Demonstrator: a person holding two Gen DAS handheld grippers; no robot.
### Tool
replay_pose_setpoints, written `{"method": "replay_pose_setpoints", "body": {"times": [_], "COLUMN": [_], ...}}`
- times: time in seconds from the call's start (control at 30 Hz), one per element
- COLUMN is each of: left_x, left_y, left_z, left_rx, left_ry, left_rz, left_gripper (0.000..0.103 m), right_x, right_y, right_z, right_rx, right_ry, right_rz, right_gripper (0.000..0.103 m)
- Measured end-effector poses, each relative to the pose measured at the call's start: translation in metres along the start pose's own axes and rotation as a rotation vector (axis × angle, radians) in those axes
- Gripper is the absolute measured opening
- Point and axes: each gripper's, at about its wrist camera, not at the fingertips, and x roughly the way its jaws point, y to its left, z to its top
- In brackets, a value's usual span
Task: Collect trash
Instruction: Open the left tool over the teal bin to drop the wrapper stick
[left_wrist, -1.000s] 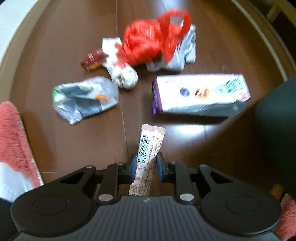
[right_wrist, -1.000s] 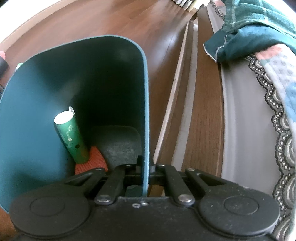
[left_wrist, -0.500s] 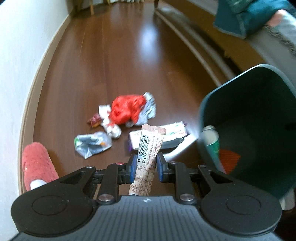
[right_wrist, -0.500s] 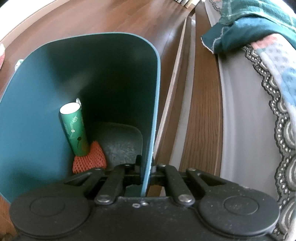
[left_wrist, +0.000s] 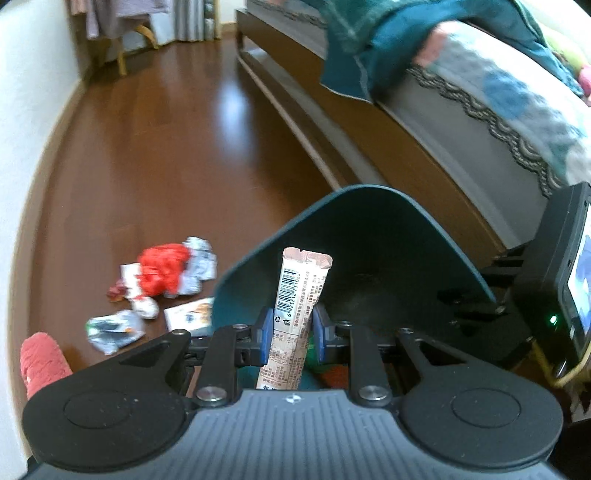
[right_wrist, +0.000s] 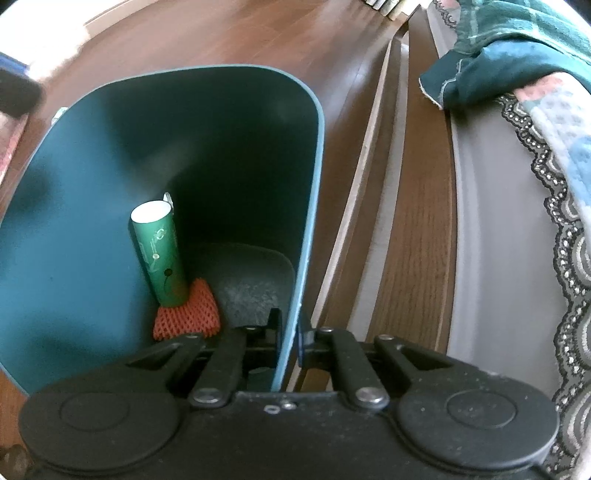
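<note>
The left gripper (left_wrist: 290, 334) is pinching a long skinny snack wrapper (left_wrist: 295, 310) between its blue pads (left_wrist: 264, 332), jaws closed down to about the wrapper's width; the wrapper is standing nearly upright, barcode side facing the camera, torn top end poking up in front of the open mouth of the teal bin (left_wrist: 369, 229); the gripper itself is pointing forward and a bit downward, lined up right at the bin opening, and the bin is tipping toward it

The right gripper (right_wrist: 288, 332) is clamping the bin's wall (right_wrist: 295, 258), one finger sitting inside and one outside the rim, jaws squeezed down to just the wall's thickness; it's looking along the wall and down into the bin; inside, a green tube (right_wrist: 159, 254) is leaning against the left wall with its white end up, its bottom sitting on a piece of orange foam netting (right_wrist: 188, 315) at the bin floor

Out past the bin on the dark wood floor (left_wrist: 155, 147) the rest of the trash is lying in a loose cluster to the left: a red plastic bag (left_wrist: 162, 269) touching a crumpled silver wrapper (left_wrist: 197, 271), a flattened carton (left_wrist: 190, 315) partly hidden behind the bin's edge, another scrunched foil wrapper (left_wrist: 114, 328) nearer the wall; a pink fuzzy slipper (left_wrist: 40, 362) is sitting at the far left; the bed (left_wrist: 480, 110) with a teal blanket (left_wrist: 369, 44) is running along the right side
</note>
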Motion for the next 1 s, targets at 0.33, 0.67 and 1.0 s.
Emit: {"method": "replay_pose_setpoints", "body": {"times": [0.33,0.67,1.0], "left_x": [0.073,0.115,0.109], "left_y": [-0.020,-0.031,-0.023], "left_z": [-0.005,-0.021,-0.027], "left_rx": [0.011,0.071,0.105], "left_ry": [0.086,0.161,0.121], "left_rz": [-0.095,-0.133,-0.165], "left_gripper": [0.021,0.022,0.031], "right_x": [0.005,0.009,0.012], "right_y": [0.002,0.002,0.002], "right_z": [0.002,0.003,0.005], "right_rx": [-0.006,-0.002,0.002], "right_ry": [0.012,0.026,0.040], "right_rz": [-0.006,-0.007,-0.011], "right_gripper": [0.006,0.006,0.006]}}
